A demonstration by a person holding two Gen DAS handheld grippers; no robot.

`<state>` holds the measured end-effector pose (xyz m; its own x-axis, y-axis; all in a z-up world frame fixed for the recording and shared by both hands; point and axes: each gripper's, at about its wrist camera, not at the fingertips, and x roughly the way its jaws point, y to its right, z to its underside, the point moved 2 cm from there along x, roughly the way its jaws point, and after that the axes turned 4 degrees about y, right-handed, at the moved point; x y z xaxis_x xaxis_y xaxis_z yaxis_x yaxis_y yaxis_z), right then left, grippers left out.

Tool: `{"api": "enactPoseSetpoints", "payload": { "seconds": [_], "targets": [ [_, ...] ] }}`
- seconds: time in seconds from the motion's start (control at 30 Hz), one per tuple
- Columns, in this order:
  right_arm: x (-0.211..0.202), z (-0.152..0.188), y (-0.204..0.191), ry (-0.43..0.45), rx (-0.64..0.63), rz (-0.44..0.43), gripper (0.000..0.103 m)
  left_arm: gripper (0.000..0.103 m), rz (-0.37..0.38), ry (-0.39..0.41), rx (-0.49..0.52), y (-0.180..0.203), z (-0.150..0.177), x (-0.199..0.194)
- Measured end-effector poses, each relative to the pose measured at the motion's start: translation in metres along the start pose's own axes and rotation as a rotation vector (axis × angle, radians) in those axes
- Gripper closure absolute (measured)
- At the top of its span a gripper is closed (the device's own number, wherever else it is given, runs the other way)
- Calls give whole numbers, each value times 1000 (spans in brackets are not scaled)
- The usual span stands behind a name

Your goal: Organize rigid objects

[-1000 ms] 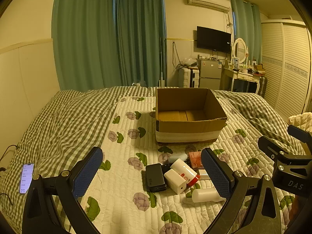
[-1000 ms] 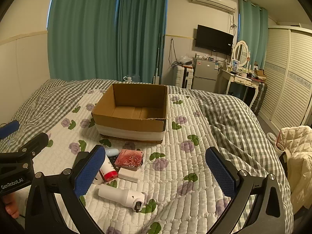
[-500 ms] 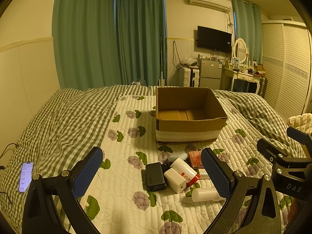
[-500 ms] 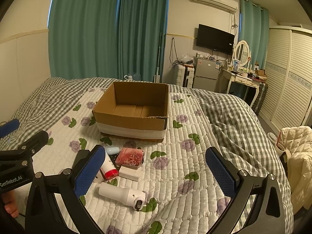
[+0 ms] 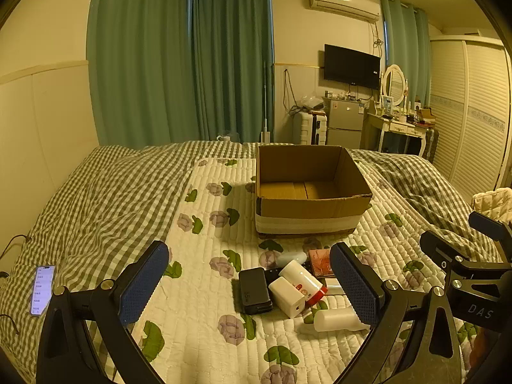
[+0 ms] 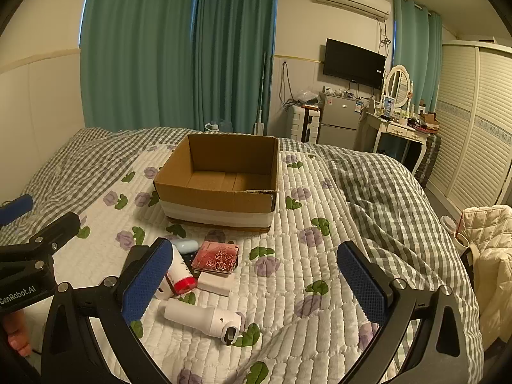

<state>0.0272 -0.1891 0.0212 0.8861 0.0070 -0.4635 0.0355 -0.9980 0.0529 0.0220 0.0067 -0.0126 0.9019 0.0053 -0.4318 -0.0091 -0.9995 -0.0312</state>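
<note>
An open, empty cardboard box stands on the quilted bed. In front of it lies a cluster of small things: a black power bank, a white charger cube, a white tube with a red cap, a pale blue case, a pink patterned box, a white flat box and a white bottle lying on its side. My left gripper is open above the cluster. My right gripper is open, to the right of it. Both are empty.
A phone lies on the checked blanket at the left. The other gripper shows at the right edge of the left wrist view. A cream jacket hangs beside the bed on the right. A dresser, fridge and wardrobe stand beyond the bed.
Both grippers have drifted very slightly; the scene sits a little lower in the right wrist view. Nothing was grasped or moved.
</note>
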Motion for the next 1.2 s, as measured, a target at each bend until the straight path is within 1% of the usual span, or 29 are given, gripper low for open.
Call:
{"api": "enactPoseSetpoints", "payload": {
  "seconds": [0.2, 0.33, 0.4, 0.5, 0.53, 0.7, 0.77, 0.83, 0.87, 1.0, 1.03, 1.1, 1.17, 1.2],
  "targets": [
    [7, 0, -1, -14, -14, -7, 0, 0, 0, 0, -2, -1, -1, 1],
    [25, -1, 1, -46, -46, -6, 0, 0, -8, -27, 0, -8, -6, 17],
    [37, 0, 3, -67, -56, -3, 0, 0, -31, -70, 5, -15, -6, 34],
    [59, 4, 4, -106, -60, -8, 0, 2, -51, -152, 13, -20, 5, 64],
    [68, 6, 4, -122, -62, -14, 0, 2, -60, -198, 23, -21, 14, 78],
    [98, 22, 2, -183, -55, -49, 0, 2, -76, -355, 52, -16, 50, 122],
    [104, 26, 1, -199, -52, -63, 0, 11, -80, -401, 65, -12, 62, 135],
    [109, 28, -1, -213, -54, -79, 0, 12, -78, -450, 80, -7, 71, 146],
    [111, 28, -1, -215, -52, -85, 0, 13, -70, -470, 83, -5, 74, 151],
    [118, 31, 1, -233, -38, -101, 0, 14, -42, -477, 65, 1, 76, 160],
    [119, 32, 2, -237, -37, -101, 0, 15, -28, -489, 55, 2, 76, 164],
    [123, 34, 2, -250, -34, -102, 0, 23, -1, -515, 34, 6, 76, 172],
    [127, 37, 2, -264, -33, -100, 0, 47, 15, -534, 66, 15, 79, 178],
    [128, 38, 1, -272, -35, -99, 0, 54, 31, -536, 80, 20, 80, 178]
  ]
}}
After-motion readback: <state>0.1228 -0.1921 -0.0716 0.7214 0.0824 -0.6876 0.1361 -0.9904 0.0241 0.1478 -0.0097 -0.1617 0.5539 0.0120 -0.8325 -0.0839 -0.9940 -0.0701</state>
